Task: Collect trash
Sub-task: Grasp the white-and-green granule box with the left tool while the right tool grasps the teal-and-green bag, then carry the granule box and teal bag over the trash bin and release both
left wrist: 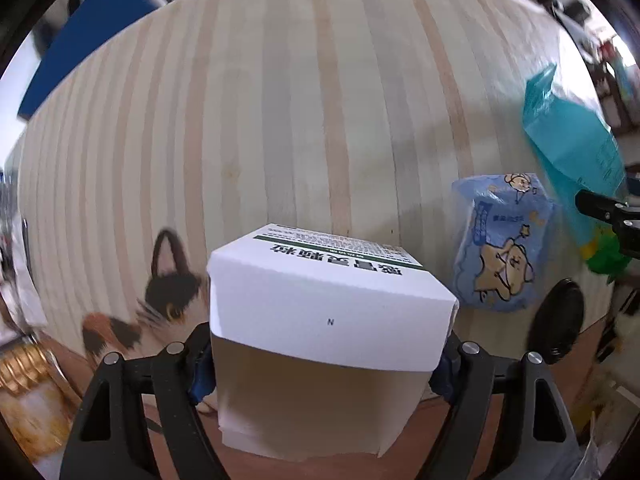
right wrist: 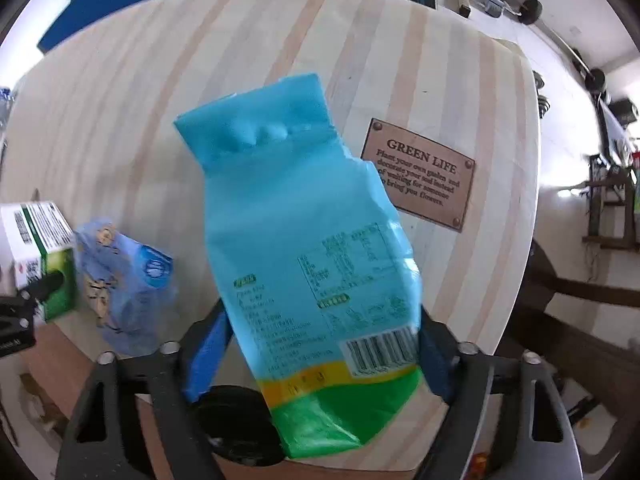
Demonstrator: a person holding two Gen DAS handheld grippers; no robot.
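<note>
Home room (striped table [right wrist: 120, 92], barbells [right wrist: 530, 10])

Left hand-held gripper [left wrist: 326, 364] and right hand-held gripper [right wrist: 320, 360] point down, jaws clamped.

Even daylight, fairly bright, slightly washed out. Strong fisheye bend in both views, dark vignette at corners. Striped tabletop [left wrist: 280, 120] shows soft glare, faint shadows. White carton [left wrist: 328, 300] sharp; cat print [left wrist: 168, 300] smeared. Turquoise bag [right wrist: 304, 220] print softly blurred. Background room out of focus.
</note>
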